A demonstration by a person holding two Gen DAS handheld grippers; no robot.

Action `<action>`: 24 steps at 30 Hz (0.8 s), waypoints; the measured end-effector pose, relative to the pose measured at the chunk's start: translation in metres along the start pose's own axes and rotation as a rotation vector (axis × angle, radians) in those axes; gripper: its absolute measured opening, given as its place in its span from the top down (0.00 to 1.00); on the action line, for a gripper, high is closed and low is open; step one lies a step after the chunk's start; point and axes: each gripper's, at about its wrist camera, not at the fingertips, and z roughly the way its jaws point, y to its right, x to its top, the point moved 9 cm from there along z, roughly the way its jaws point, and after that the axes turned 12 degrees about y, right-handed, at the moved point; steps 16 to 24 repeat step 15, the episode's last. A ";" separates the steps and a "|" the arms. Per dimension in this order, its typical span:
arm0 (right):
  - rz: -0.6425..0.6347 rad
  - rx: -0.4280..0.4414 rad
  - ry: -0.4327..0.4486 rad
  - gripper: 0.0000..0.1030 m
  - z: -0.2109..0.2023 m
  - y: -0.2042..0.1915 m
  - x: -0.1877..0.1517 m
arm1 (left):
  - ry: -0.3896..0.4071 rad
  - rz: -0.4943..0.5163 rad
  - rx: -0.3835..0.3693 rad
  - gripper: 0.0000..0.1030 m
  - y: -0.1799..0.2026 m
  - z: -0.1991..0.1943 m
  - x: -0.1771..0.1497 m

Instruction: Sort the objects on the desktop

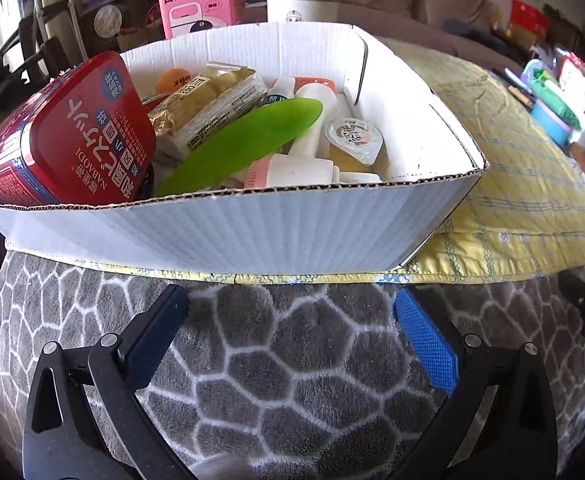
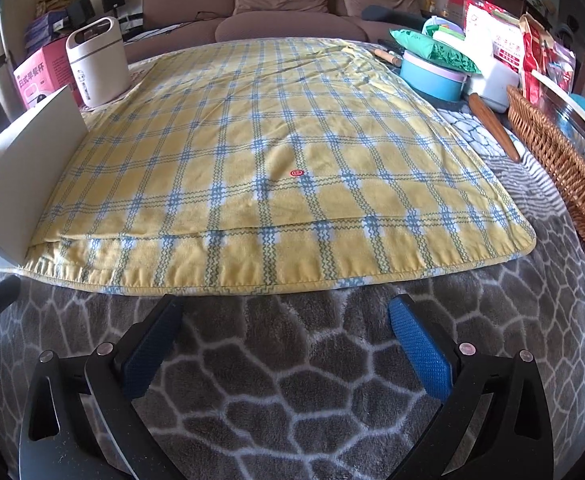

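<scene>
Left gripper (image 1: 292, 328): jaws spread wide, nothing between them, over the grey rug (image 1: 292, 380) just short of the box (image 1: 252, 232). Right gripper (image 2: 286, 340): jaws likewise released, empty, facing the cloth (image 2: 292, 140).

Box sits at the cloth's near left corner, packed: red tin (image 1: 92, 136), green spatula (image 1: 236, 140), jelly cup (image 1: 354, 140), gold packet (image 1: 208, 108), white bottles.

Cloth otherwise bare. Judged either finished or not yet begun; the frames cannot settle which.
</scene>
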 end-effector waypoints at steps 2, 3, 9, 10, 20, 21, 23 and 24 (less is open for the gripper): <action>0.000 0.000 0.000 0.00 0.000 0.000 0.000 | 0.000 0.000 0.000 0.00 0.000 -0.001 0.000; 0.000 0.000 0.000 0.00 0.000 0.000 0.000 | 0.000 -0.001 -0.001 0.00 0.001 0.000 0.000; 0.000 0.000 0.000 0.00 0.000 0.000 0.000 | 0.000 -0.001 0.000 0.00 0.001 0.000 0.000; 0.000 0.000 0.000 0.00 0.000 0.000 0.000 | 0.000 0.000 0.000 0.00 0.001 0.000 0.000; 0.000 0.000 0.000 0.00 0.000 0.000 0.000 | 0.001 0.001 0.002 0.00 0.003 0.000 0.000; 0.000 0.000 0.000 0.00 0.000 0.000 0.000 | 0.001 0.001 0.002 0.00 0.003 0.000 0.000; 0.000 0.000 0.000 0.00 0.000 0.000 0.000 | 0.001 0.001 0.002 0.00 0.003 0.000 0.000; 0.000 0.000 0.000 0.00 0.000 0.000 0.000 | 0.001 0.001 0.002 0.00 0.003 0.000 0.000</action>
